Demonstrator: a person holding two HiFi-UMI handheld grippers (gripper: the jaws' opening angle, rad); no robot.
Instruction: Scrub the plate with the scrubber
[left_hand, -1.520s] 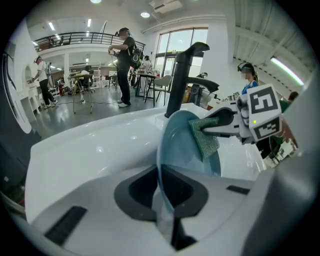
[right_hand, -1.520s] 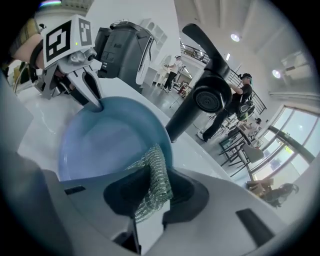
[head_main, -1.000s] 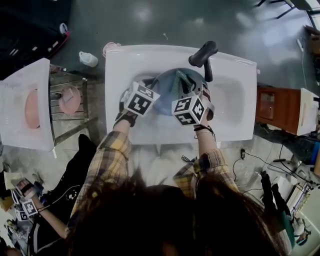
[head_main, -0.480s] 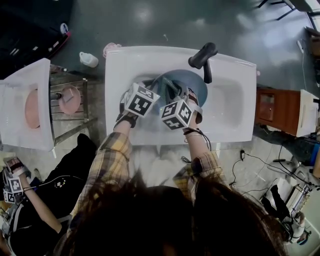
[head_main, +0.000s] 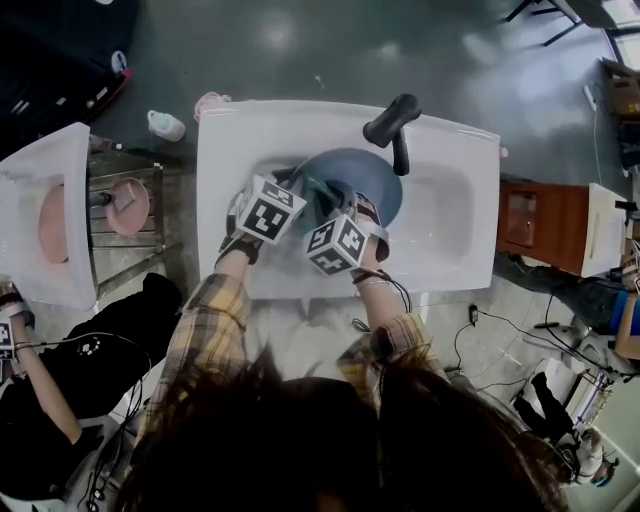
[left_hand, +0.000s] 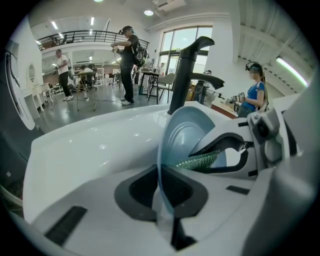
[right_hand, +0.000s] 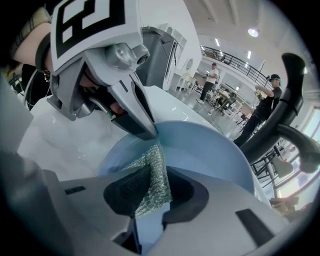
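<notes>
A light blue plate (head_main: 365, 175) stands tilted in the white sink (head_main: 450, 230). My left gripper (head_main: 298, 192) is shut on the plate's left rim, and the plate's edge (left_hand: 162, 200) runs between its jaws in the left gripper view. My right gripper (head_main: 335, 208) is shut on a green glittery scrubber (right_hand: 150, 175), which lies against the plate's face (right_hand: 205, 155). The scrubber (left_hand: 197, 161) also shows in the left gripper view, pressed to the plate (left_hand: 187, 135). In the right gripper view the left gripper's fingers (right_hand: 140, 125) pinch the rim just above the scrubber.
A black faucet (head_main: 390, 120) stands over the sink's far edge, close to the plate. To the left are a second white basin (head_main: 50, 215) and a metal rack holding a pink dish (head_main: 128, 205). A wooden cabinet (head_main: 525, 225) is at the right. People stand in the background.
My right gripper has slid left and nearer across the plate with the scrubber. The left gripper has kept its hold on the rim.
</notes>
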